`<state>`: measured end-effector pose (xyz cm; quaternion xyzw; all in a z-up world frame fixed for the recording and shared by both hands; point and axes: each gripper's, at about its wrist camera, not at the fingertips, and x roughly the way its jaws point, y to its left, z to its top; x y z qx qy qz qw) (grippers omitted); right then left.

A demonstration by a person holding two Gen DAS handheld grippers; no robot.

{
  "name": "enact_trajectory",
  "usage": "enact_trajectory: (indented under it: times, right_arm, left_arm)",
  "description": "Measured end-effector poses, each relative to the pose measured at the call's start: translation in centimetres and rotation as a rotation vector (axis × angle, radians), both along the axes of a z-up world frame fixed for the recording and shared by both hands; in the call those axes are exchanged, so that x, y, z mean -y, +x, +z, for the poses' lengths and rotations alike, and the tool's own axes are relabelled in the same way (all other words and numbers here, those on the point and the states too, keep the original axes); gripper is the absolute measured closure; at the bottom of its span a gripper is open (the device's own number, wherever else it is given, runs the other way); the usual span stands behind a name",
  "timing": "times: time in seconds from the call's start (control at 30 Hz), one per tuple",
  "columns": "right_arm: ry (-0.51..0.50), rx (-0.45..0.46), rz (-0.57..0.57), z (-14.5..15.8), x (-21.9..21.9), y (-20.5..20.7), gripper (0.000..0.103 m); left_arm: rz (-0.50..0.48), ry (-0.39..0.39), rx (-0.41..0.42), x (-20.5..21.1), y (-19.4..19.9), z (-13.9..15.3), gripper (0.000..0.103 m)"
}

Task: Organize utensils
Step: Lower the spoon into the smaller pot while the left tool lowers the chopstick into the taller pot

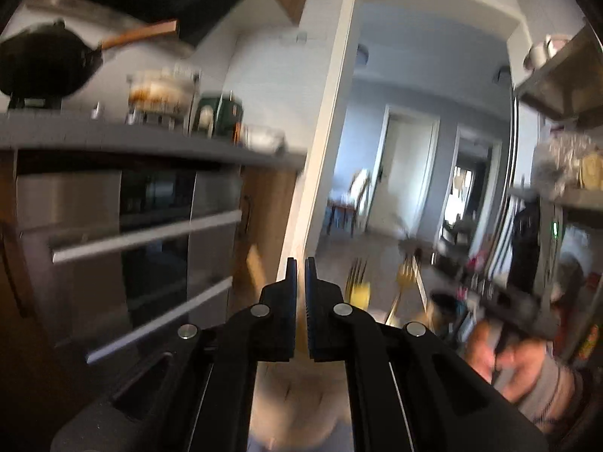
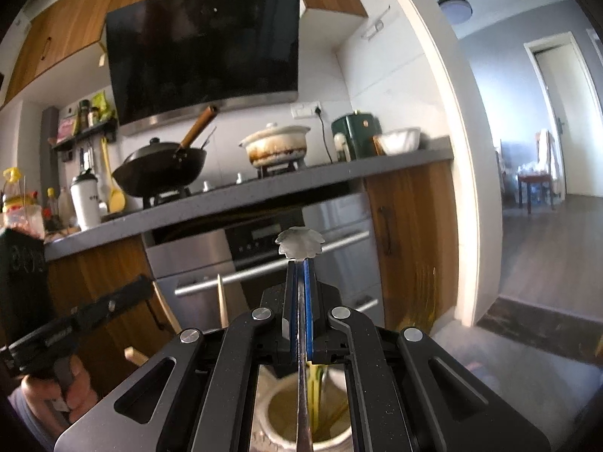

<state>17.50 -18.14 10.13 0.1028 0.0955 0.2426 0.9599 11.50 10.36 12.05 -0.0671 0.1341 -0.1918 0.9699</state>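
My right gripper (image 2: 300, 263) is shut on a silver utensil (image 2: 300, 245) with a scalloped, shell-shaped end that sticks up above the fingertips; its handle runs down between the pads into a cream ceramic holder (image 2: 301, 418) right below, which holds yellow-gold utensils. My left gripper (image 1: 300, 263) is nearly shut with nothing between the fingers; a cream shape below it (image 1: 297, 406) is blurred. Gold forks (image 1: 405, 275) stand blurred to its right. The other gripper and hand show at the right in the left wrist view (image 1: 505, 324).
A grey counter (image 2: 264, 188) carries a black wok (image 2: 162, 165), a white pot (image 2: 275, 145) and a green appliance (image 2: 356, 135). A steel oven (image 2: 271, 263) sits below. A doorway (image 2: 546, 150) opens at right. Shelves (image 1: 565, 86) stand far right in the left wrist view.
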Motion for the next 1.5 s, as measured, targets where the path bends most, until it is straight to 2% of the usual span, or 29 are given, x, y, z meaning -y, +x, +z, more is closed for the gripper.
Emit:
enact_trajectory:
  times: [0.1, 0.13, 0.2, 0.23, 0.33, 0.43, 0.57, 0.63, 0.7, 0.77, 0.87, 0.93, 1.0, 1.2, 1.27, 1.37, 1.5]
  right_arm:
    - [-0.002, 0.007, -0.013, 0.0, 0.5, -0.7, 0.099]
    - [-0.001, 0.007, -0.016, 0.0, 0.6, -0.8, 0.099]
    - [0.003, -0.003, -0.019, 0.0, 0.9, -1.0, 0.099]
    - [0.005, -0.007, -0.02, 0.0, 0.9, -1.0, 0.099]
    - [0.002, -0.012, -0.022, 0.0, 1.0, -1.3, 0.099]
    - [-0.009, -0.012, -0.02, -0.1, 1.0, -1.7, 0.099]
    - [-0.017, -0.02, -0.019, -0.2, 0.9, -1.9, 0.099]
    - [-0.018, -0.022, -0.018, -0.2, 0.8, -1.9, 0.099]
    - [-0.018, -0.022, -0.017, -0.3, 0.8, -1.9, 0.099]
    - [-0.018, -0.021, -0.014, -0.3, 0.8, -2.0, 0.099]
    - [-0.018, -0.018, -0.016, -0.4, 0.7, -2.1, 0.099]
    - [-0.009, -0.016, -0.02, -0.4, 0.8, -2.2, 0.099]
    - [0.002, -0.007, -0.022, -0.3, 0.9, -2.3, 0.099]
    - [0.016, 0.03, -0.023, 0.8, 0.6, -2.3, 0.099]
    - [0.027, 0.048, -0.029, 1.3, 0.4, -2.0, 0.099]
    - [0.063, 0.043, -0.028, 1.7, 0.2, -0.8, 0.099]
    - [0.067, 0.055, -0.044, 1.9, -0.3, 0.4, 0.099]
  left_arm:
    - [0.04, 0.14, -0.148, -0.5, -0.1, -1.7, 0.094]
    - [0.051, 0.172, -0.189, -0.9, -0.2, -2.5, 0.085]
    - [0.092, 0.25, -0.281, -1.5, 0.2, -4.2, 0.054]
    - [0.099, 0.277, -0.319, -1.8, 0.4, -5.0, 0.053]
    - [0.111, 0.351, -0.457, -2.5, 1.5, -8.4, 0.053]
    - [0.108, 0.411, -0.51, -2.5, 1.8, -10.6, 0.056]
    - [0.096, 0.452, -0.549, -2.4, 1.6, -12.2, 0.074]
    - [0.095, 0.464, -0.564, -2.3, 1.6, -12.8, 0.077]
    - [0.106, 0.474, -0.58, -2.4, 1.9, -13.1, 0.086]
    - [0.105, 0.463, -0.585, -2.7, 2.1, -13.3, 0.088]
    - [0.104, 0.442, -0.564, -3.0, 1.9, -12.9, 0.095]
    - [0.112, 0.416, -0.505, -3.0, 1.1, -11.6, 0.097]
    - [0.087, 0.332, -0.375, -3.3, -0.4, -9.3, 0.097]
    - [0.062, 0.177, -0.065, -2.9, -3.4, -3.0, 0.097]
    - [0.038, 0.094, -0.004, -2.5, -3.2, -1.2, 0.097]
    - [0.02, -0.012, 0.042, -1.7, -1.6, 0.7, 0.097]
    - [0.005, -0.1, 0.103, -0.1, 1.5, 2.1, 0.097]
